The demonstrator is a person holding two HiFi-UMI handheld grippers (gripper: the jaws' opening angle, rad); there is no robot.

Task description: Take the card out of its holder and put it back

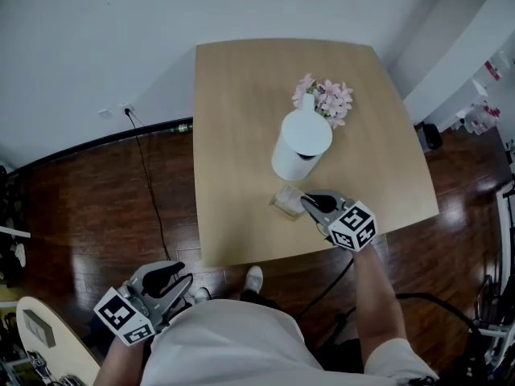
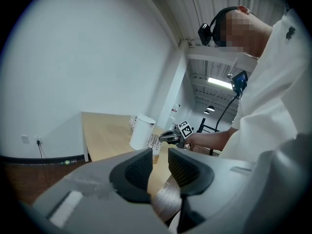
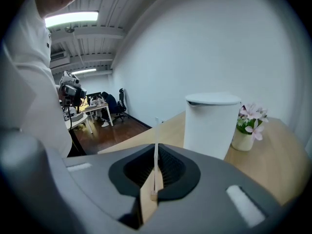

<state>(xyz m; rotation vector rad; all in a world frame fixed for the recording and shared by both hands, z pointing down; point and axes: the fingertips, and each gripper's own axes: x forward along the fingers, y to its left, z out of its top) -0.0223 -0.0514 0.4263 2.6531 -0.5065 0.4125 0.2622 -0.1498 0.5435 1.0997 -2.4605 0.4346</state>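
A white card [image 1: 287,199] stands in a small wooden holder [image 1: 282,208] near the front of the light wooden table [image 1: 233,119]. My right gripper [image 1: 309,202] reaches it from the right and is shut on the card. In the right gripper view the card [image 3: 156,150] shows edge-on, pinched between the dark pads, with the holder's block [image 3: 153,195] at its foot. My left gripper [image 1: 173,284] hangs off the table at the lower left, near the person's body. Its jaws stand a little apart with nothing between them [image 2: 158,167]. The left gripper view shows the card [image 2: 153,141] far off.
A white cylindrical container [image 1: 302,145] stands just behind the holder, and a small vase of pink flowers [image 1: 326,99] behind that. The table's front edge runs close below the holder. A black cable [image 1: 149,175] lies on the dark wood floor at the left.
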